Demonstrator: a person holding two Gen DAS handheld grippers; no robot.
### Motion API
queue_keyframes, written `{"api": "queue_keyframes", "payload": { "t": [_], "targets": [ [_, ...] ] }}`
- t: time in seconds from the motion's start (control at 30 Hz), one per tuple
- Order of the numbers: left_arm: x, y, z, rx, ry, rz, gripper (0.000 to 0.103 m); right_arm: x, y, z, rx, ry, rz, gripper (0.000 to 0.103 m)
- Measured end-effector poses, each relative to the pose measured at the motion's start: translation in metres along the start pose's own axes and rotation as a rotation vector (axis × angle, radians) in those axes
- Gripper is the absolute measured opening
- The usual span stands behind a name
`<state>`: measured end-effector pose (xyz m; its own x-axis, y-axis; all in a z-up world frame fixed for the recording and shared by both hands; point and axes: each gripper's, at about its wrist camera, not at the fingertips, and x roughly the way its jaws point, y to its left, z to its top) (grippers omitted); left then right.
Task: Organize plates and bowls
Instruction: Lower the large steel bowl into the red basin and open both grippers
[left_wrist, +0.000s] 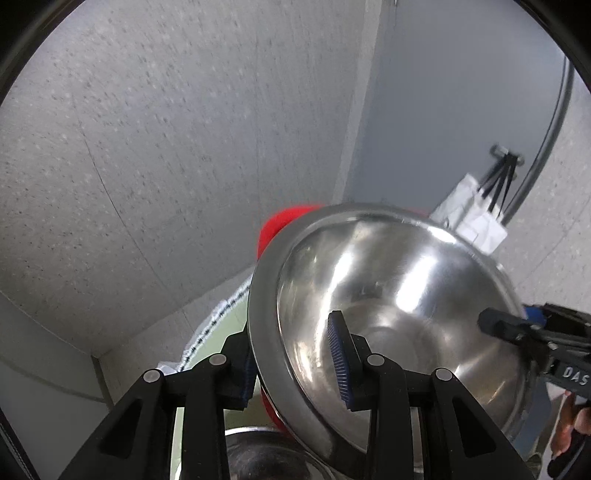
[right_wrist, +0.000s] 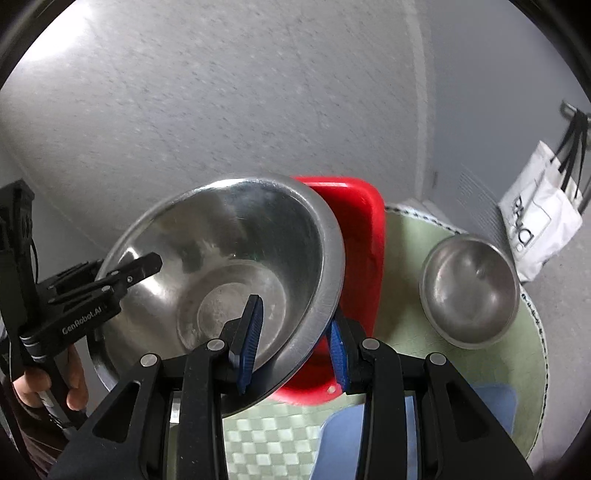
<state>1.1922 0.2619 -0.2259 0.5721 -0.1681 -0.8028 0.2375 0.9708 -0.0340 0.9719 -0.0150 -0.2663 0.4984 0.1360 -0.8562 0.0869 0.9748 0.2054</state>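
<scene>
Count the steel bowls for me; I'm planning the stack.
2: a large stainless steel bowl gripped on opposite rims by the left gripper and right gripper, and a small steel bowl on the green mat. Others may be hidden.

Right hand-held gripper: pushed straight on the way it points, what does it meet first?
It straddles the large steel bowl's rim, so the right hand-held gripper would probably seat deeper on that rim; the red tray lies beyond.

walls: pale grey textured wall fills most of both views, meeting a smooth blue-grey wall at a corner
light: a bright patch glares at the upper left of the textured wall in the right wrist view
hanging: a white bag with black handles hangs from a hook on the smooth wall
counter: round, under a pale green cloth with a patterned edge
</scene>
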Motion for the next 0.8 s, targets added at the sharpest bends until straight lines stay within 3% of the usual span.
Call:
{"api": "queue_keyframes", "payload": {
  "t": [0.23,0.37,0.57,0.7,0.8],
  "targets": [
    [0.051,-0.002,0.020,0.036,0.045,0.019,0.032,0.011,0.007,0.002,-0.020,0.031,-0.095,0.037],
    [0.066,-0.004,0.028,0.035,0.042,0.032,0.040,0.028,0.002,0.004,-0.032,0.054,-0.113,0.038],
    [0.049,-0.038,0.014,0.030,0.049,0.069,0.061,0.042,0.000,0.001,-0.032,0.077,-0.102,0.047],
    [0.037,-0.053,0.009,0.017,0.038,0.086,0.077,0.038,-0.001,-0.002,-0.020,0.077,-0.076,0.063],
    [0.021,-0.065,0.005,0.015,0.013,0.126,0.078,0.022,-0.003,-0.006,-0.018,0.047,-0.037,0.067]
  ]
}}
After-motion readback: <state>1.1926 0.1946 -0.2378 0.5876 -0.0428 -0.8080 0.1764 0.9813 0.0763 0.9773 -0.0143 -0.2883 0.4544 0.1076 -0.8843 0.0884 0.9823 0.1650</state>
